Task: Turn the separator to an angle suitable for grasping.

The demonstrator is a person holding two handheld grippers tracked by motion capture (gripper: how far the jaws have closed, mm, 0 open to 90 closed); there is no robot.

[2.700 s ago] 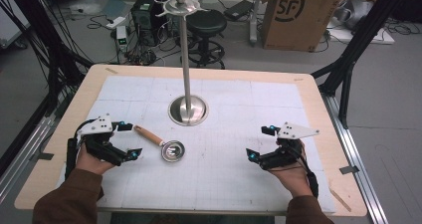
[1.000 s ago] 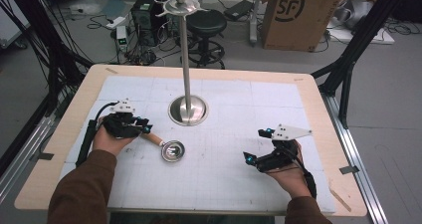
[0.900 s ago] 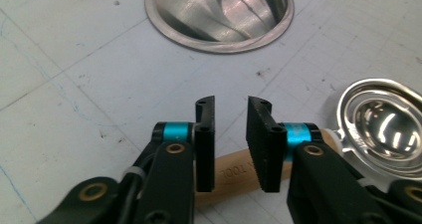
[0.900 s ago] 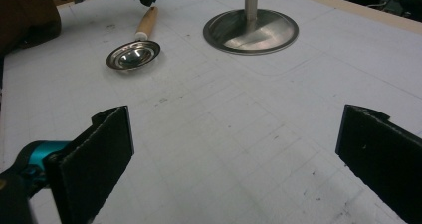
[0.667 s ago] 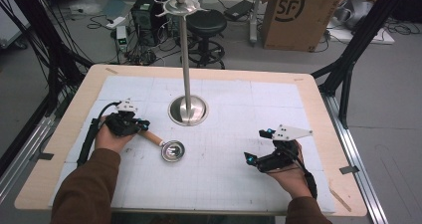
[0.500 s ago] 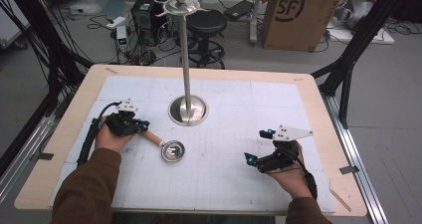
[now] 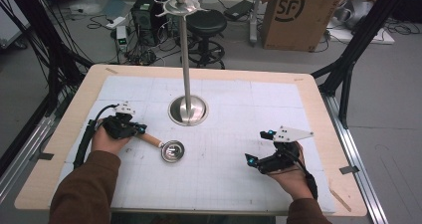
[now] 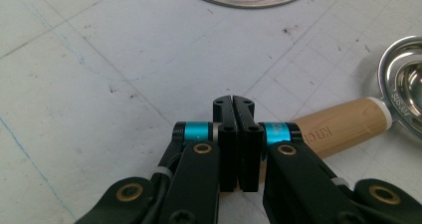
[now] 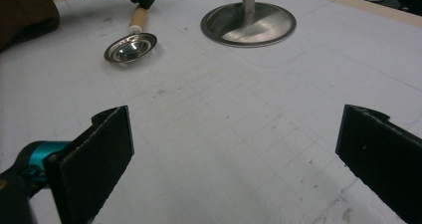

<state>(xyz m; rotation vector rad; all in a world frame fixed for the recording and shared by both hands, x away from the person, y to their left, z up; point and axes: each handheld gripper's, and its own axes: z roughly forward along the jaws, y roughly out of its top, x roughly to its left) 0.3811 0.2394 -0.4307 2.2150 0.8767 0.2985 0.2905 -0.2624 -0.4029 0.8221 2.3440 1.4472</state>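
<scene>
A white gridded mat [image 7: 249, 164] covers the wooden table, with cables, a stool and a cardboard box on the floor behind it. My left gripper [image 8: 234, 149] is down on the mat with its jaws pressed flat together, nothing between them that I can make out; the wooden handle [image 8: 343, 127] of the small steel ladle [image 7: 164, 147] passes just behind the tips and may be touching them. From there the ladle's long axis runs away to my right and slightly toward me, ending in the round bowl [image 7: 172, 151], which lies open side up. Beyond it stands the tall metal stand [image 7: 187, 109] on its round base. My right gripper [image 7: 263, 157] rests well apart on the other side, jaws spread wide and empty. The left hand is plainly nearer, so I judge the pickup falls to it: open, straddle the handle across its axis, then close.
</scene>
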